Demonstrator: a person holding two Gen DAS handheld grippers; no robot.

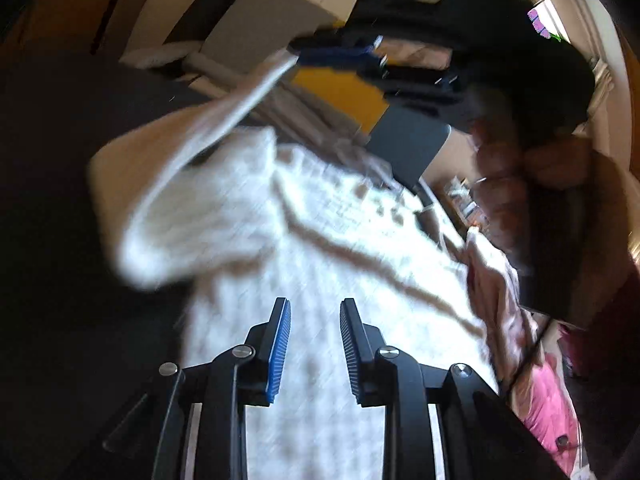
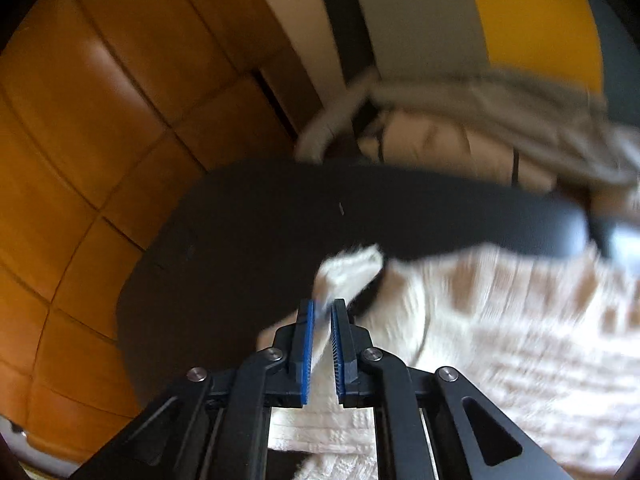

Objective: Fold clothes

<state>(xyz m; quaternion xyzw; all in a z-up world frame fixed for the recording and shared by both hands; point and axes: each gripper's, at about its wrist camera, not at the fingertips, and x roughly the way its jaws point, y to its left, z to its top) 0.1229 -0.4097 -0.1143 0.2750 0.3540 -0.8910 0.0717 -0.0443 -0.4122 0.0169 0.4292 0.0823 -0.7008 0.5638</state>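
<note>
A white knitted sweater (image 1: 320, 248) lies spread on a dark table (image 1: 52, 184), blurred by motion. My left gripper (image 1: 315, 312) is open just above the sweater's body, with nothing between its blue pads. In the right wrist view the same sweater (image 2: 500, 320) covers the lower right. My right gripper (image 2: 322, 308) is shut on a white edge of the sweater (image 2: 348, 272), and the cloth runs up from between the pads over the dark table (image 2: 248, 232).
A person in dark clothes (image 1: 520, 80) leans over the far side. Pink clothes (image 1: 548, 404) lie at the right. A grey and yellow panel (image 2: 500, 20) and beige cushions (image 2: 440, 148) stand behind the table. Orange-brown floor tiles (image 2: 80, 120) lie to the left.
</note>
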